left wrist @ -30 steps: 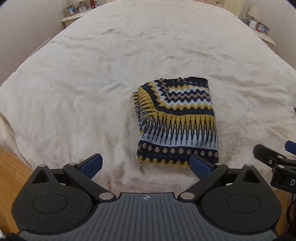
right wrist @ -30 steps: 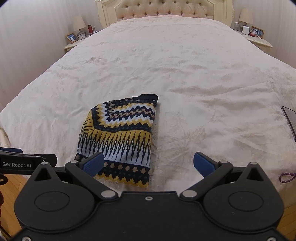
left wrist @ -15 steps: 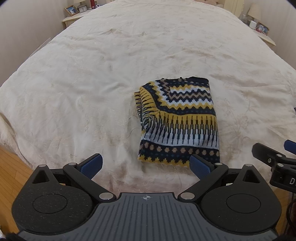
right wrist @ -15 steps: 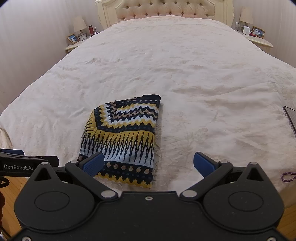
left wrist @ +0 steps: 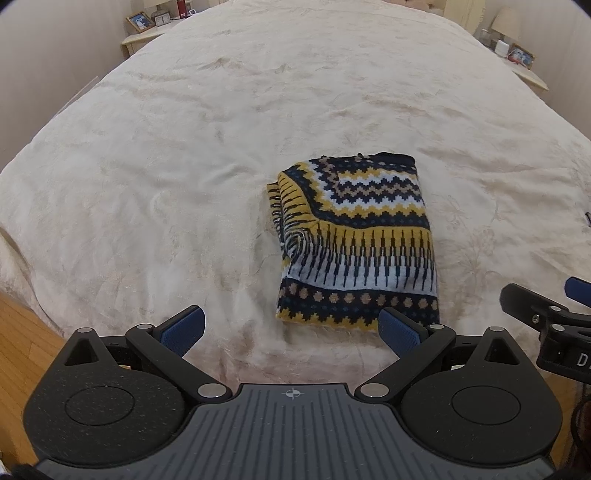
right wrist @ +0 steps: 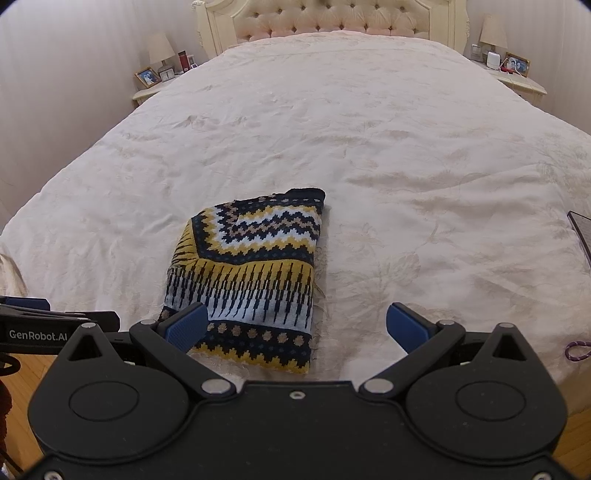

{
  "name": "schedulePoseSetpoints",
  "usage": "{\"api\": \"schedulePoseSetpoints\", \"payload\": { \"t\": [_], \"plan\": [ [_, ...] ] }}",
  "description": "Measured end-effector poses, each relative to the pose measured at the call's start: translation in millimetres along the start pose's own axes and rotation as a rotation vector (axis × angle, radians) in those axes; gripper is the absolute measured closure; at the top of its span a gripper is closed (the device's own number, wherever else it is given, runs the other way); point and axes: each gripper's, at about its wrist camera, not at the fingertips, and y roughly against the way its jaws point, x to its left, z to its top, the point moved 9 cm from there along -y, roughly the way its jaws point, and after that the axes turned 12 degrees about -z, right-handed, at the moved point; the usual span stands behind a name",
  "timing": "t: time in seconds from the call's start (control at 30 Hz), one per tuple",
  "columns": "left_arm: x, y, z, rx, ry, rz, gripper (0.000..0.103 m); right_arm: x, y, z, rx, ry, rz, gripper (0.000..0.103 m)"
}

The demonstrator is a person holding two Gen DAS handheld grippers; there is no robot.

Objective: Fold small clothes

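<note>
Bed (right wrist: 369, 155): cream quilted cover fills both views; your work surface, soft underneath, so expect it to give when you press down.
Sweater (left wrist: 354, 240): navy/yellow/white zigzag knit, already folded to a compact rectangle, lying flat near the foot edge of the bed, just ahead of both tools. In the right wrist view it sits left of centre (right wrist: 247, 273).
Handling (judgement): light, soft, floppy knit w/ several layers; grippy, not slippery, nothing fragile. Layers will likely slide apart if you pinch only the top one.
Where to grab (judgement): near corners of the bottom hem, taking all layers at once; the bunched left edge w/ the tucked sleeve looks loosest, so support it.
Left gripper (left wrist: 291, 328): jaws spread wide, nothing between them, hovering short of the hem, not touching.
Right gripper (right wrist: 297, 326): jaws also wide apart and empty; its left pad overlaps the sweater's near-left corner in view, contact can't be told.
Left wrist view only: the rumpled, bulging fold on the sweater's left side.
Right wrist view only: tufted headboard (right wrist: 332, 18), both nightstands w/ lamps, dark flat device at the bed's right edge (right wrist: 581, 232), purple cord (right wrist: 576, 349).
</note>
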Motion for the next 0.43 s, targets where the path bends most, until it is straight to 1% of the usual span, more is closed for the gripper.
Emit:
{"api": "schedulePoseSetpoints", "payload": {
  "t": [0.23,0.33,0.43],
  "plan": [
    [-3.9,-0.7,3.7,-0.015,-0.011,-0.022,0.002,1.0,-2.3,-0.4,0.005,-0.010,-0.003,0.000],
    [-3.2,-0.1,6.2,-0.030,-0.017,-0.008,0.002,2.2,-3.9,-0.1,0.009,-0.012,-0.002,0.000],
    [2.1,-1.2,8.9,-0.036,-0.001,-0.001,0.002,4.8,-7.1,0.4,0.013,-0.014,0.000,0.000]
  ]
}}
